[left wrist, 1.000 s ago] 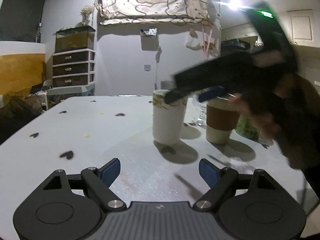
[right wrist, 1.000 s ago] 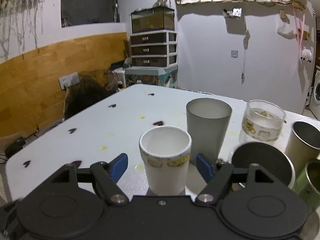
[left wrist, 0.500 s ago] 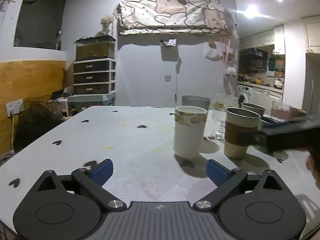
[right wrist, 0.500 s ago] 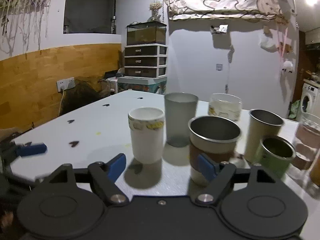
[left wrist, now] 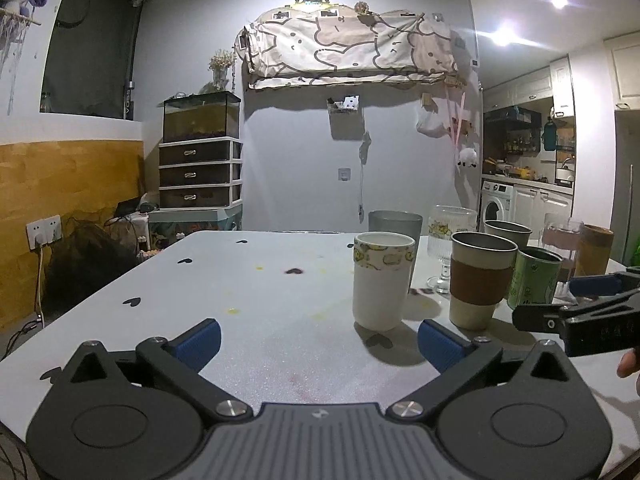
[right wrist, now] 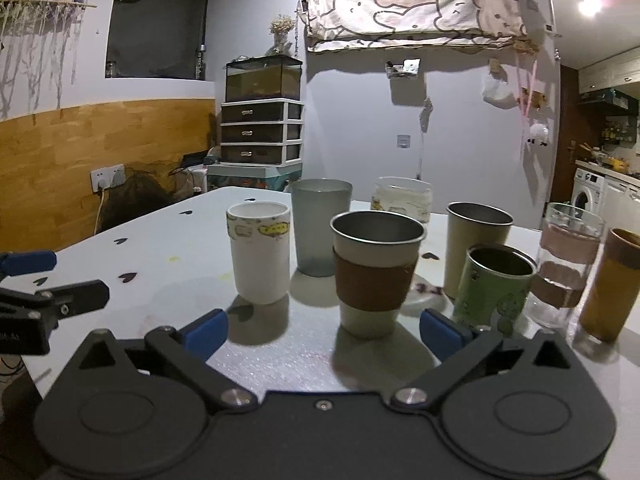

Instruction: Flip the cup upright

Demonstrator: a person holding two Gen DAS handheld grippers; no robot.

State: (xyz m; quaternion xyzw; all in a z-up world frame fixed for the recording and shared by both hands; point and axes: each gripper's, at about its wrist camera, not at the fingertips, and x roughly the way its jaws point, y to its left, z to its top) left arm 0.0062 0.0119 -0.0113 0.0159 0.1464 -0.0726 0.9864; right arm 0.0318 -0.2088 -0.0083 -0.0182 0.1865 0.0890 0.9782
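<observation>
Eight drinking vessels stood on the white table (right wrist: 168, 240), all upright and mouth up, counted from the right wrist view; places are given relative to the white cup.

1. White cup (right wrist: 259, 254) (left wrist: 382, 280), the task's item: one. A straight-sided white tumbler with a band of yellow cartoon figures under the rim, its interior white. It stood on its base at the left end of the group, touched by neither gripper.
2. Frosted grey tumbler (right wrist: 321, 227): one, just behind and to the right of the white cup.
3. Metal cup with brown sleeve (right wrist: 376, 274): one, to the right and nearer the camera.
4. Clear glass with yellow print (right wrist: 402, 200): one, behind and to the right; the left wrist view showed it to be stemmed (left wrist: 450, 250).
5. Plain metal tumbler (right wrist: 476, 248): one, farther right.
6. Green printed can (right wrist: 496, 286): one, right of the sleeved cup.
7. Clear glass with pink band (right wrist: 568, 264): one, far right.
8. Amber tumbler (right wrist: 614, 284): one, farthest right.

Grippers: two. The left gripper (left wrist: 318, 344) stood wide open and held nothing, the white cup ahead of it and slightly right. The right gripper (right wrist: 322, 330) also stood wide open and empty, short of the sleeved cup, with the white cup ahead to its left.

Dark heart marks (right wrist: 128, 277) dotted the tabletop.
</observation>
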